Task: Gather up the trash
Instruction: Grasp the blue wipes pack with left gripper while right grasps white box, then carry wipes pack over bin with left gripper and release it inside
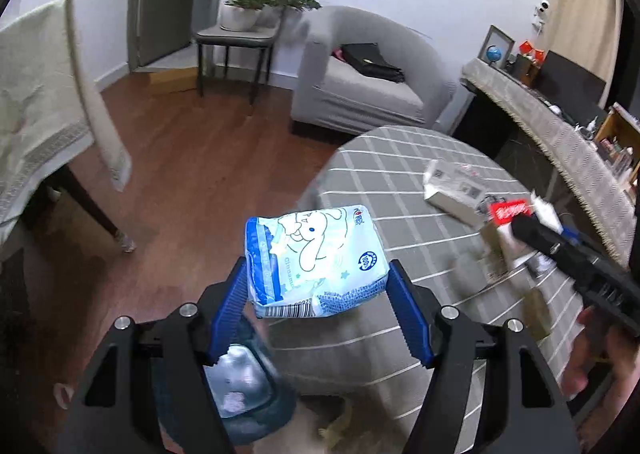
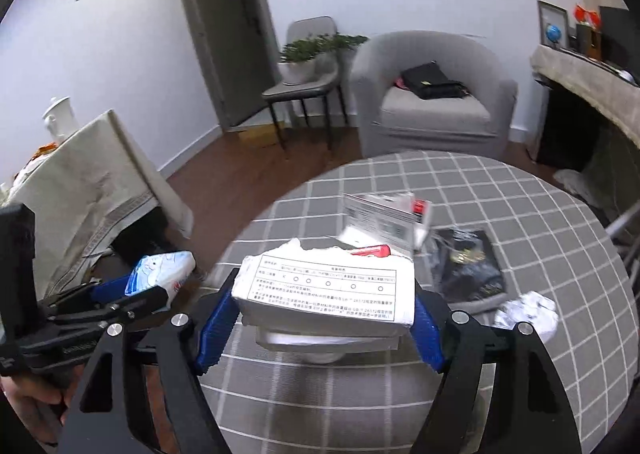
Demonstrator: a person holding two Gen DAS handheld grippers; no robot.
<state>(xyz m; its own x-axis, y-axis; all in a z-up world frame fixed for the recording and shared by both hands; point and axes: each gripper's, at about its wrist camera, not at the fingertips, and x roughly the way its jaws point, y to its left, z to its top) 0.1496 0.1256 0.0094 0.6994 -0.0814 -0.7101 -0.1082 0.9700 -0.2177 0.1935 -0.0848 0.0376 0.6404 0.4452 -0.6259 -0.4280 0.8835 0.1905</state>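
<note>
The bin (image 1: 244,394) below the left gripper (image 1: 318,286) is showing blurred, its near side hiding behind the fingers (image 1: 228,310). The right gripper (image 1: 568,250) is smearing across the litter beneath it. The torn box (image 2: 328,290) is covering the object under it. The surface (image 2: 520,190) is running off the picture's lower edge.

The right gripper (image 2: 326,304) occupies the lower centre of the frame. Its blue fingers (image 2: 214,328) flank a torn white box (image 2: 328,294) bearing a printed table; both pads appear to touch its sides. Beneath lies a round table (image 2: 540,238) with grey checked cloth. Right of centre: a black packet (image 2: 466,264) and crumpled white wrapper (image 2: 526,314). At lower left, the left gripper (image 2: 132,294) grips a light blue pack (image 2: 160,274).
</note>
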